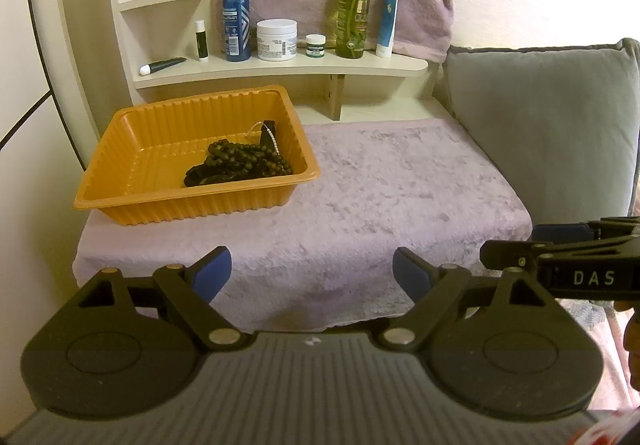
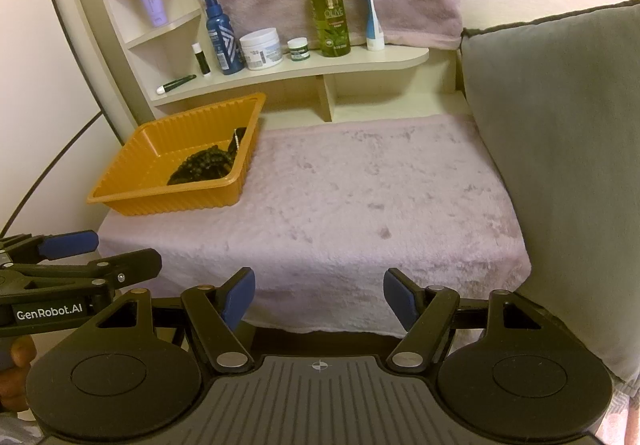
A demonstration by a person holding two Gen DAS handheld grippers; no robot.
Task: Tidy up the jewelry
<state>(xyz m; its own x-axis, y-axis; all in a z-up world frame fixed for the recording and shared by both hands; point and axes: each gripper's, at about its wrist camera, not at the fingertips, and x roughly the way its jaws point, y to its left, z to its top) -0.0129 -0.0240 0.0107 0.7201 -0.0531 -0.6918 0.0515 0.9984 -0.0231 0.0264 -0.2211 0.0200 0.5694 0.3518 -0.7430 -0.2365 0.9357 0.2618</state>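
Note:
An orange ribbed tray (image 1: 132,149) (image 2: 120,181) sits at the back left of a lilac towel-covered table. In its right part lies a heap of dark bead necklaces (image 1: 240,163) (image 2: 202,165) with a thin white pearl strand (image 1: 270,137) (image 2: 237,139) over it. My left gripper (image 1: 312,273) (image 2: 92,245) hangs open at the table's near edge, nothing between its blue pads. My right gripper (image 2: 319,295) (image 1: 552,237) is beside it on the right, also open and holding nothing. Both are well short of the tray.
The lilac towel (image 1: 380,185) (image 2: 360,197) covers the table. A cream shelf (image 1: 360,65) (image 2: 360,59) behind holds a blue bottle (image 1: 237,17), white jar (image 1: 277,39), green spray bottle (image 1: 353,5) and tubes. A grey cushion (image 1: 548,125) (image 2: 560,165) borders the right side.

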